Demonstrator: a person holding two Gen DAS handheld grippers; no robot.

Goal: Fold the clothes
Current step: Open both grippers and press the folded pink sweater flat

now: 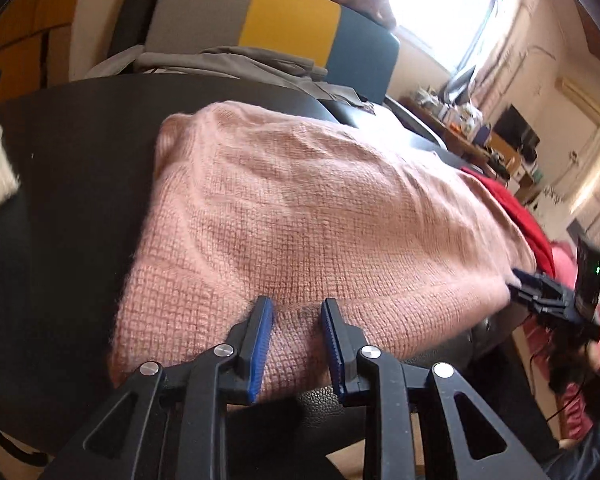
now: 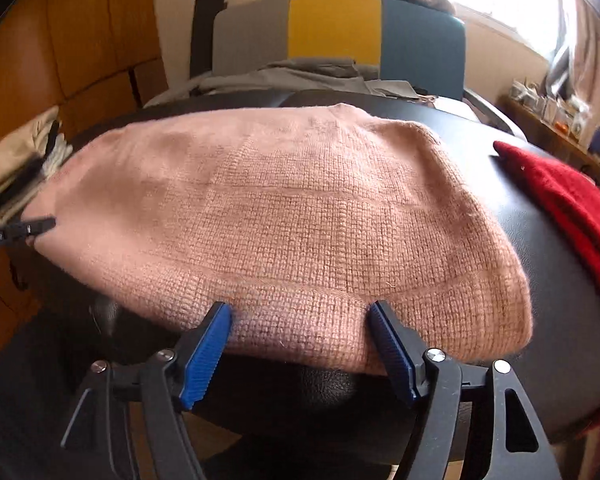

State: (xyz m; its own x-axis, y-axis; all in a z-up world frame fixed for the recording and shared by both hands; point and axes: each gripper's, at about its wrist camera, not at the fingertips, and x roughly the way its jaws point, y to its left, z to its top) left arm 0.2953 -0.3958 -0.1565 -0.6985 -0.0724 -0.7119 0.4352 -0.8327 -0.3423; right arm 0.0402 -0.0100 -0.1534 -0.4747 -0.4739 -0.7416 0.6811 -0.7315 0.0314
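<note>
Pink knitted sweater (image 2: 284, 216), fuzzy wool, lies spread flat on a black leather-topped table (image 2: 560, 280). It looks already doubled into a broad, rounded slab, though the layers cannot be counted. Long axis runs left to right across the table. Ribbed near hem hangs slightly over the table's front edge.

Both tongs sit at that near hem, pointing away from the person, so the sweater lies straight ahead of each. Left tongs (image 1: 296, 316): blue pads spread apart with a small hump of knit between them, not pinched shut. Right tongs (image 2: 300, 316): spread wider, straddling a stretch of hem, pads at the cloth but not closed on it. Left tongs are toward the sweater's left end, right tongs toward its right end; neither is clearly nearer.

Judgement: either a grip on the hem is about to close, or one has just been let go after a fold. The scene fits both.

Room: bare black table beyond the far edge and at the left. At the right a red woollen garment (image 2: 572, 196) lies near, little clearance there. Grey clothes (image 2: 300, 74) heaped on a grey, yellow and teal chair (image 2: 336, 28) behind the table.
</note>
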